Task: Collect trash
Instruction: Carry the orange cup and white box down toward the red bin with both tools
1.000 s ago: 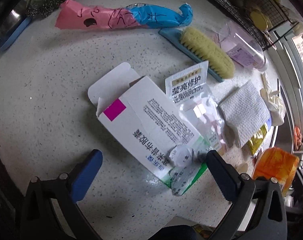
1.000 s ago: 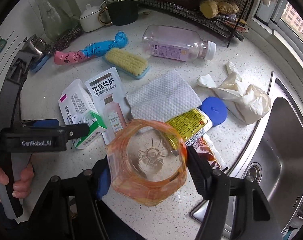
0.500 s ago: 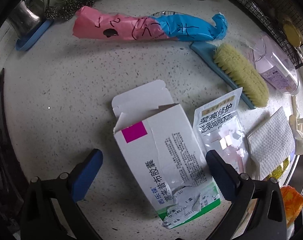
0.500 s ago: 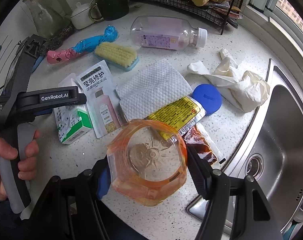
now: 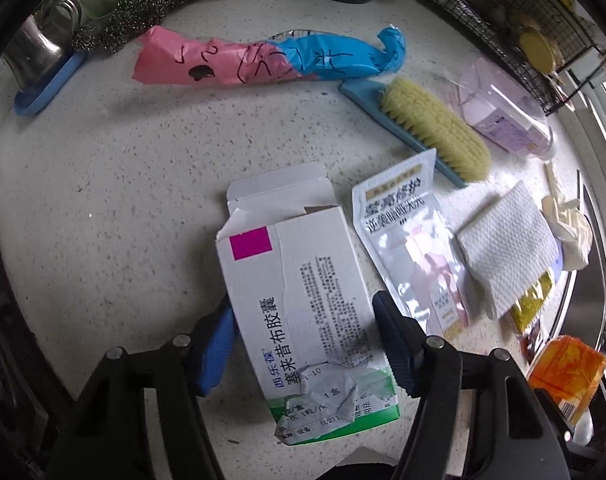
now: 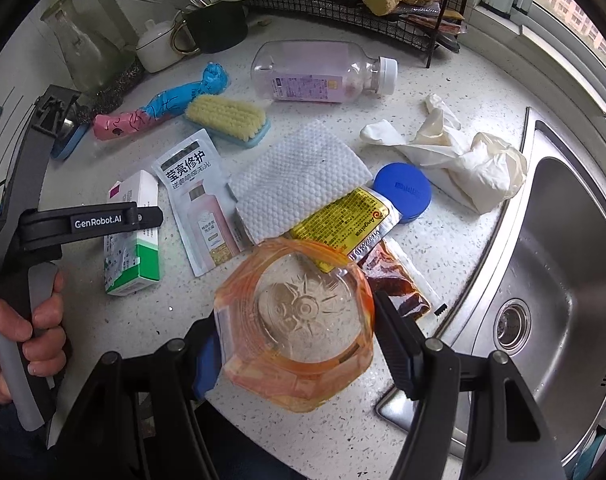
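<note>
left gripper [image 5: 303,332]: fingers have just been closing on the medicine box [image 5: 299,312] lying on the worktop [image 5: 103,184]; pinch squarely, lift straight. right gripper [image 6: 293,340] pinches the orange bottle [image 6: 295,324].

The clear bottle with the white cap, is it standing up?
No, the clear bottle lies on its side on the counter, with its white cap pointing sideways toward the wire rack.

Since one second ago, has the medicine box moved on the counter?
No. The medicine box still lies just left of the sachet, at the same angle.
</note>
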Demonstrator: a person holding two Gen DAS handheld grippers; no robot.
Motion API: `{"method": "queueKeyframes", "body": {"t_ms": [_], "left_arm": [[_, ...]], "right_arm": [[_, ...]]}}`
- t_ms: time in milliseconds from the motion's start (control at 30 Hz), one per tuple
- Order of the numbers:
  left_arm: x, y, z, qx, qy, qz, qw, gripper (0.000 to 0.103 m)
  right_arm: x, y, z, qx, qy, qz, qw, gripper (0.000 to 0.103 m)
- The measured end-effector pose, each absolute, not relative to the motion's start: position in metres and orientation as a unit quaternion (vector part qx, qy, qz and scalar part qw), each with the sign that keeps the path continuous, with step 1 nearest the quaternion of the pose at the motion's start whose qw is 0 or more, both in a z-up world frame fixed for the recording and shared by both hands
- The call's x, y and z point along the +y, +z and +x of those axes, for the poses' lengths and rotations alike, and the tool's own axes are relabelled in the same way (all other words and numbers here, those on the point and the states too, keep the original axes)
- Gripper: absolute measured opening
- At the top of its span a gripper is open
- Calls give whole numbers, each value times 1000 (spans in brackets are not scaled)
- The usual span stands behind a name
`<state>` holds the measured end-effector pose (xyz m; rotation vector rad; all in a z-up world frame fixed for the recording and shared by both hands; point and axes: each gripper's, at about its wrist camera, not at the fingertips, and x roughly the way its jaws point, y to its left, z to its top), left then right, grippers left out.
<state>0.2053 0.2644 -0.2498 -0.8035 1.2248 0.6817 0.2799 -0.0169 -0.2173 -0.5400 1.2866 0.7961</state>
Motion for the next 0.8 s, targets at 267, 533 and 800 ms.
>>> {"method": "queueKeyframes", "body": {"t_ms": [267, 533, 800], "left_arm": [[221, -226, 183, 536, 258, -343, 727, 63], [162, -190, 191, 521, 191, -298, 777, 63], [86, -153, 163, 504, 117, -234, 823, 63]], "right_arm": [[-42, -201, 267, 570, 337, -224, 715, 65], [-87, -174, 246, 553, 312, -200, 746, 65], [-154, -146, 205, 535, 286, -171, 777, 65]]}}
